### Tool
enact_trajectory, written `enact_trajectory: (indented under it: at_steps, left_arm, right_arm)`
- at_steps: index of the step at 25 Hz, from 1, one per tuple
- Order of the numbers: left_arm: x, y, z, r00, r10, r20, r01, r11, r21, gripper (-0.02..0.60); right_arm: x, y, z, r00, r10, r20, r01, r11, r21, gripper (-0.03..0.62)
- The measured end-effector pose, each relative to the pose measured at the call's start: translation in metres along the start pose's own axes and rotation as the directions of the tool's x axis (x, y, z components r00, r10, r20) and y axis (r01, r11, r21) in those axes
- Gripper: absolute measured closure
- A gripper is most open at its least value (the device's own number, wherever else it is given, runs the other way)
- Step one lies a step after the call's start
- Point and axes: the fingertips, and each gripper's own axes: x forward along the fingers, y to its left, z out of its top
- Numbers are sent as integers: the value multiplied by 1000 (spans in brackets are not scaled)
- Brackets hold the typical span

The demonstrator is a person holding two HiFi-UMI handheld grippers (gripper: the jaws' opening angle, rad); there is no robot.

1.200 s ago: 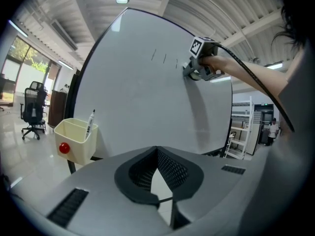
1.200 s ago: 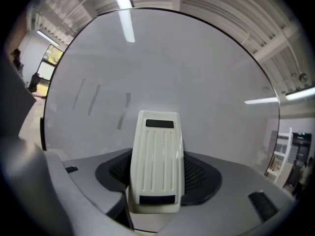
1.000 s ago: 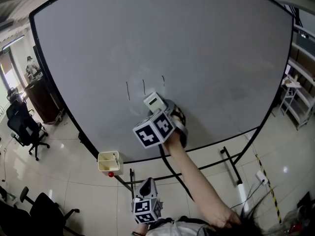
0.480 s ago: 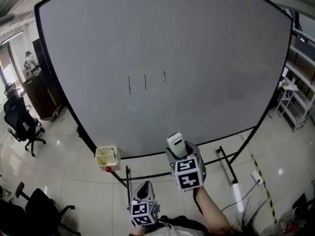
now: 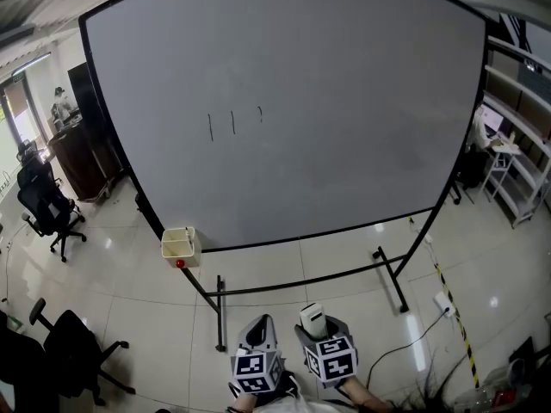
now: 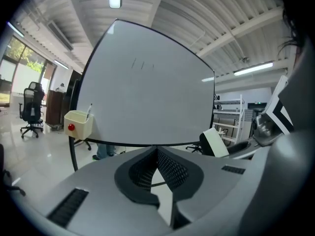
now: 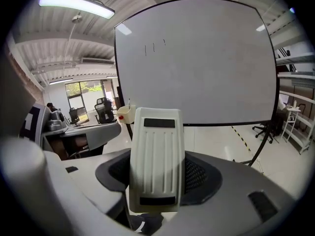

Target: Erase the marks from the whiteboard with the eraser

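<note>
We held both grippers low at the bottom centre of the head view, side by side above the tiled floor (image 5: 362,265). The right gripper (image 5: 320,338) pinched the white eraser (image 5: 311,317). In its own view the jaws clamped the ribbed eraser (image 7: 156,151) on both sides, with the long body standing up out of the right gripper (image 7: 156,173). The left gripper (image 5: 258,332) sat just beside it. In the left gripper view its jaws were pressed together at the tips with nothing between them (image 6: 157,149), and the eraser (image 6: 215,142) showed at the right of that frame.

The whiteboard (image 5: 344,101) stood on its black stand, filled the upper part of the head view and was well apart from both grippers. The marks (image 5: 222,125) lay in its upper left area: two thin upright strokes side by side, and a shorter dash (image 5: 261,113) to their right. We saw the same marks (image 7: 153,47) near the top left of the whiteboard (image 7: 206,63) in the right gripper view, and faintly (image 6: 142,64) on the whiteboard (image 6: 147,102) in the left gripper view.

A cream box (image 5: 178,243) with a red dot hung at the board's lower left corner. Black office chairs (image 5: 52,209) stood at the left edge, and white shelving (image 5: 516,179) at the right
</note>
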Motion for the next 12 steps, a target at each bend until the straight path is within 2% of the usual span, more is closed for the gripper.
enact_trajectory:
  at_steps: [7,12]
  left_arm:
    - [-67,-76,-54,999,6,-50,-6,1000,-2,581]
    - [-96,-89,-54,999,25,-31,-24,999,24,581]
  right_arm:
    - [-75,-11,-61,1000,17,-12,-17,999,33,306]
    - [-102,-1,-76,999,49,4,-49,997,55,306]
